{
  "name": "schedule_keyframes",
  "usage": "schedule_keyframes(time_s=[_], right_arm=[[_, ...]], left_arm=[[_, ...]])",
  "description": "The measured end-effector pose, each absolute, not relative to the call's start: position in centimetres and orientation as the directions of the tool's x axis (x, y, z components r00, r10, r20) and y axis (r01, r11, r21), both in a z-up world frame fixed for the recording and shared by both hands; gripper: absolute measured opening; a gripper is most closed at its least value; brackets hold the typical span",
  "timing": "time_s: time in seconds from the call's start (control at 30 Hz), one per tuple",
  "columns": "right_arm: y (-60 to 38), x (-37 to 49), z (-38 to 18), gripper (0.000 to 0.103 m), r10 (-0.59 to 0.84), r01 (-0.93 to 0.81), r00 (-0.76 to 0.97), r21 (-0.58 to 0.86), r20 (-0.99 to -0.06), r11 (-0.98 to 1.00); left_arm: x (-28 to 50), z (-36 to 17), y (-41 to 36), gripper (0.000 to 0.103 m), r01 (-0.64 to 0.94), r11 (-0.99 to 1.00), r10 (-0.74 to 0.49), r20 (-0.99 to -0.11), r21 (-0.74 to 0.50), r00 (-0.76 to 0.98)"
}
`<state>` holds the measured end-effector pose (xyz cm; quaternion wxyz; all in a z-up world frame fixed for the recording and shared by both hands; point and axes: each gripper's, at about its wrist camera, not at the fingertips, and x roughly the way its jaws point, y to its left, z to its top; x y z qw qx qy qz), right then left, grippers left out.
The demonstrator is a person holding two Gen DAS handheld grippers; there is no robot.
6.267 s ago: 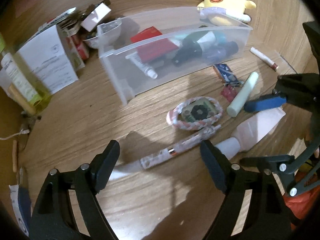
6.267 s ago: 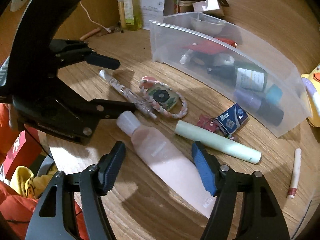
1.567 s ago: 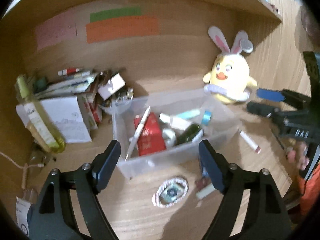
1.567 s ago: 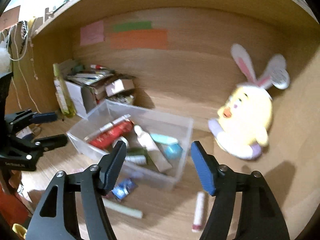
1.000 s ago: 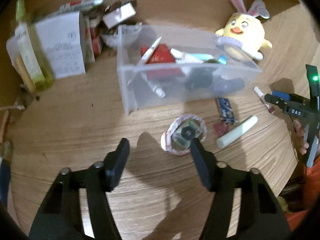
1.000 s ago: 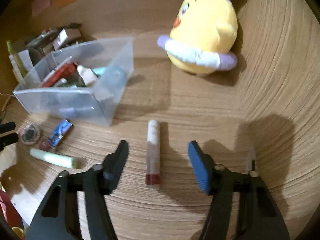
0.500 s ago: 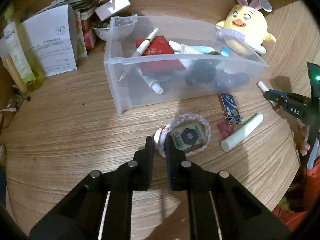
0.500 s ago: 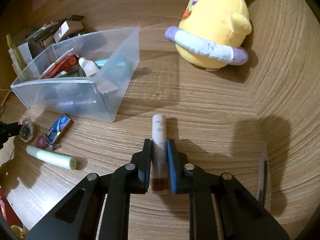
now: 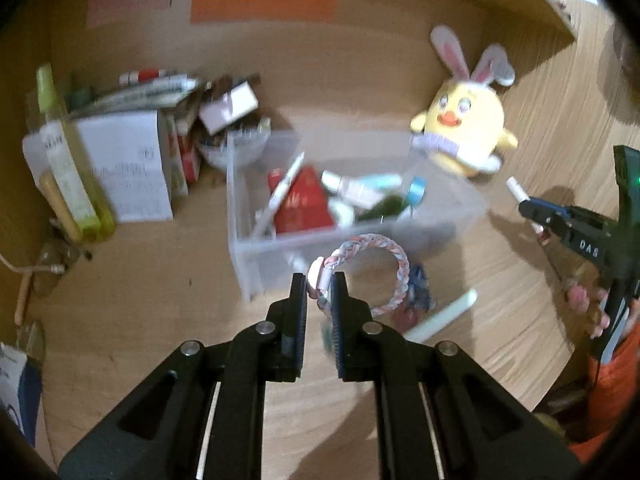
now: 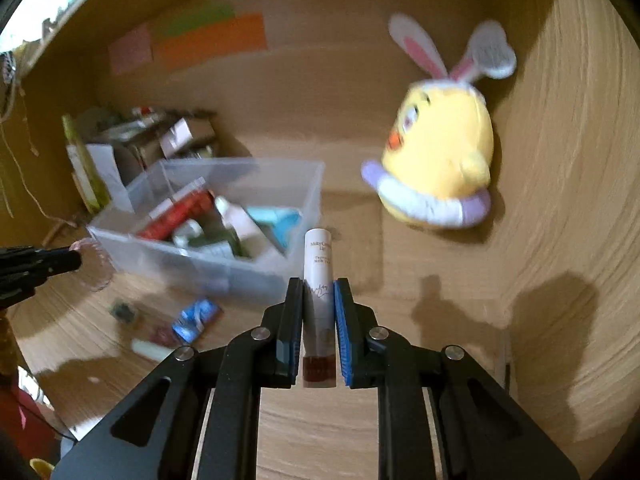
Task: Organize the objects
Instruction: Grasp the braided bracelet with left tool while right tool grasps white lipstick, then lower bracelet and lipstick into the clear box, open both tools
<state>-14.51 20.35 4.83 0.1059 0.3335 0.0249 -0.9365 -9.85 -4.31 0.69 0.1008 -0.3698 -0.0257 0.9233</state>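
Note:
My left gripper [image 9: 319, 280] is shut on the clasp end of a pink and white braided bracelet [image 9: 403, 266], which hangs in the air in front of the clear plastic bin [image 9: 260, 252]. My right gripper [image 10: 318, 285] is shut on a white lip tube [image 10: 318, 256] with a dark red end, held above the table just right of the bin [image 10: 224, 276]. The left wrist view shows the right gripper [image 9: 530, 210] at the right edge, with the lip tube [image 9: 516, 190] sticking out of it. The bin holds a red box, tubes and bottles.
A yellow plush chick [image 10: 440, 152] sits right of the bin, by the side wall. A blue packet [image 10: 196, 320], a pale green tube [image 9: 444, 316] and a small dark square item [image 10: 122, 310] lie before the bin. Boxes, papers and a green bottle [image 9: 68, 172] crowd the back left corner.
Both grippers closed, the left on the bracelet and the right on the lip tube, and rose off the table with them. The small square item stayed on the table.

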Motion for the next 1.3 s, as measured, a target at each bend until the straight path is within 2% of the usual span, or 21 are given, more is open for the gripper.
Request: schedule_keyframes(time_s=[0.3, 0.57, 1.3], right_arm=[[17.8, -16.5, 8.0, 0.014, -0.242, 0.254, -0.797, 0.057, -0.554, -0.966], [15.5, -19.5, 8.3, 0.014, -0.282, 0.284, -0.778, 0.085, -0.561, -0.955], [11.7, -25.4, 1.5, 0.014, -0.231, 0.318, -0.642, 0.021, -0.731, -0.948]], left_arm=[[-12.7, 4.4, -3.6, 0.011, -0.184, -0.97, 0.244, -0.603, -0.16, -0.76], [-15.2, 5.9, -3.1, 0.011, -0.169, -0.971, 0.236, -0.583, -0.169, -0.778], [-22.7, -1.9, -1.8, 0.011, -0.128, -0.977, 0.211, -0.753, -0.168, -0.623]])
